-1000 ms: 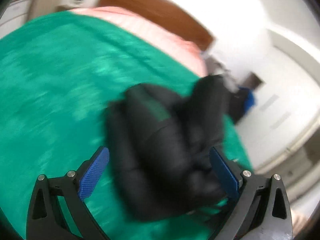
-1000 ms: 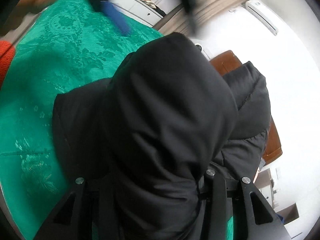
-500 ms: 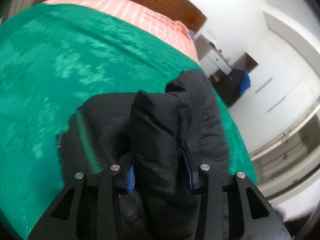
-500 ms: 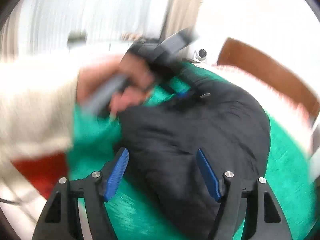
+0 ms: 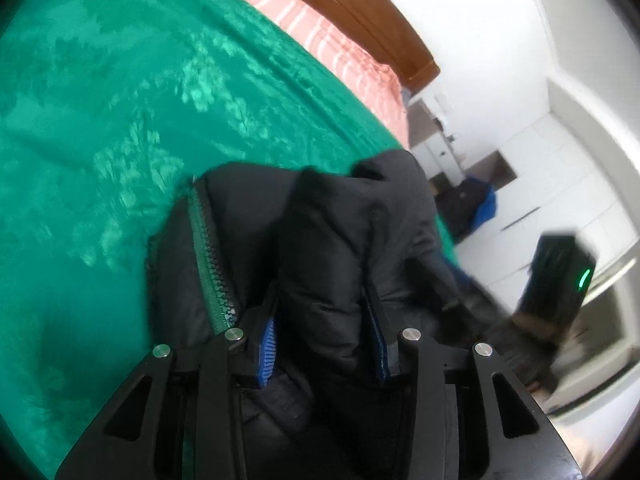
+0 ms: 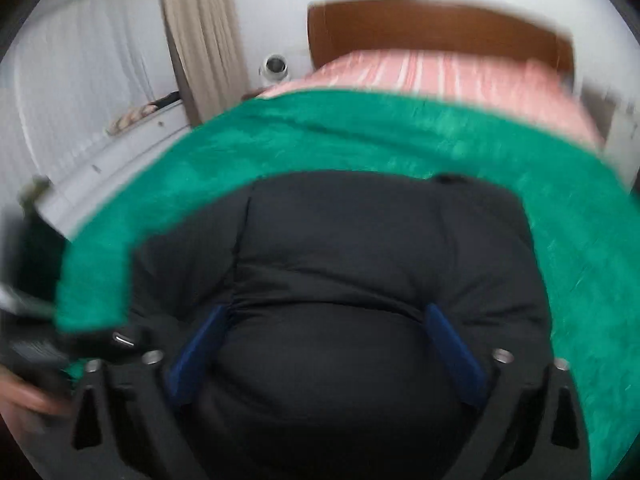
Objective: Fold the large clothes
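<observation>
Padding bulges between the left tongs [image 5: 324, 344], which pinch a thick fold of the black jacket [image 5: 340, 248] beside its green zipper [image 5: 210, 264]. The right tongs [image 6: 324, 356] have just been opening and stand spread, the jacket's bulk between them but unpressed. The jacket lies bunched on the green bedspread [image 6: 400, 140]. Risk: puffy fill may spring the fold open once released, or slip from a shallow pinch.
</observation>
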`<state>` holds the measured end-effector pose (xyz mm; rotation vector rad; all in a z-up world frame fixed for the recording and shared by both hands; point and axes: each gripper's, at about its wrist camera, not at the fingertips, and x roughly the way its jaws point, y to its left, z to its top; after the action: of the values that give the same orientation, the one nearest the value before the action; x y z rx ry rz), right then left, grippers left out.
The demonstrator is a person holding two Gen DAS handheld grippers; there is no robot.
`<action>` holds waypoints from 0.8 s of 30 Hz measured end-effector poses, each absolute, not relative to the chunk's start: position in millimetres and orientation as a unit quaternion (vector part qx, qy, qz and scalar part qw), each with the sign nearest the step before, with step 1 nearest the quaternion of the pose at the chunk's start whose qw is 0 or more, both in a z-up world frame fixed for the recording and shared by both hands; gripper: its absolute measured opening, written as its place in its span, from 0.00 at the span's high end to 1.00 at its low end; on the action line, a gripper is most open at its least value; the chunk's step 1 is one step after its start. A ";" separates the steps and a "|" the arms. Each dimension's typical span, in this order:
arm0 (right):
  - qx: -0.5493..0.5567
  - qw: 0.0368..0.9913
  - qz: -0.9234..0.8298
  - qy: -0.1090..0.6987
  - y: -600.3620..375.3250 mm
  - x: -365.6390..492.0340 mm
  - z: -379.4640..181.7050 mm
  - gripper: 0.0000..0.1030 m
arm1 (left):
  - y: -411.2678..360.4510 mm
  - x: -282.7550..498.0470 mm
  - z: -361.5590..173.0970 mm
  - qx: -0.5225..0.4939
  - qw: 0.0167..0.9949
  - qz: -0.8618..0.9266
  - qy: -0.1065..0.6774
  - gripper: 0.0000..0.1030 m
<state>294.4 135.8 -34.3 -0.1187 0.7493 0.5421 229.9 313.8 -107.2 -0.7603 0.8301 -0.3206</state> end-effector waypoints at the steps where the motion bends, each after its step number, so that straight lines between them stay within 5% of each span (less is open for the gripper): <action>1: -0.061 0.898 0.255 0.355 137.3 289.8 -38.1 0.00 | 311.7 230.4 -110.1 -0.351 0.837 -0.146 0.393 0.62; 11: -0.078 0.883 0.269 0.376 136.7 302.6 -43.3 0.00 | 303.9 248.0 -117.8 -0.339 0.829 -0.138 0.423 0.63; 16: -0.101 0.876 0.345 0.321 135.6 206.5 5.8 0.01 | 311.2 250.9 -111.5 -0.342 0.818 -0.146 0.439 0.62; 19: -0.230 0.858 0.328 0.321 164.8 160.0 -35.1 0.05 | 311.2 250.2 -108.5 -0.337 0.818 -0.147 0.442 0.60; 24: -0.276 0.876 0.282 0.279 174.3 140.6 -70.9 0.04 | 314.3 247.5 -114.4 -0.347 0.814 -0.141 0.445 0.58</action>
<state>140.6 174.3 -70.9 -0.5753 0.5824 0.5888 247.5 314.3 -114.4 -0.7399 0.9502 -0.3007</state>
